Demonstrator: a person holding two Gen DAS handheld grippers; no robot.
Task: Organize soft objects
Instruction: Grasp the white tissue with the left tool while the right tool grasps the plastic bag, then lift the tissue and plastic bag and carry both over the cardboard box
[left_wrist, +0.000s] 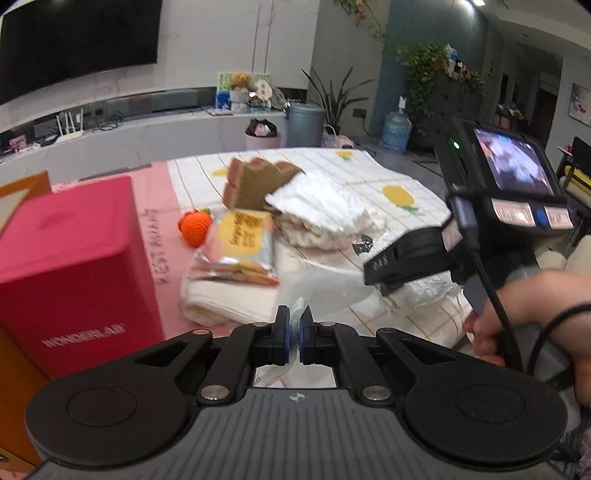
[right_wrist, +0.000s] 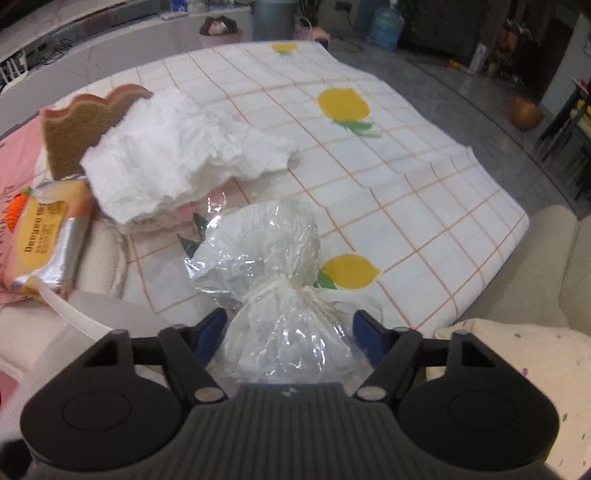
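A clear plastic bag (right_wrist: 266, 236), tied at its neck with a white band, lies on the lemon-print cloth (right_wrist: 406, 177). My right gripper (right_wrist: 288, 332) straddles the bag's near end; its blue pads (right_wrist: 212, 332) stand close to the sides without visibly pressing. In the left wrist view the right gripper (left_wrist: 388, 273) hangs over the bag (left_wrist: 325, 291), and my left gripper (left_wrist: 294, 332) is shut on a clear strip of that plastic. Behind are a crumpled white cloth (right_wrist: 177, 155), a brown sponge (right_wrist: 77, 129), a yellow packet (left_wrist: 240, 243), an orange knitted toy (left_wrist: 194, 227) and a folded white towel (left_wrist: 229, 299).
A red box (left_wrist: 74, 258) stands at the left on a pink mat (left_wrist: 159, 206). A person's hand (left_wrist: 535, 314) holds the right gripper's handle. A cream cushion (right_wrist: 554, 280) borders the cloth's right edge. Bins and a water bottle stand on the floor beyond.
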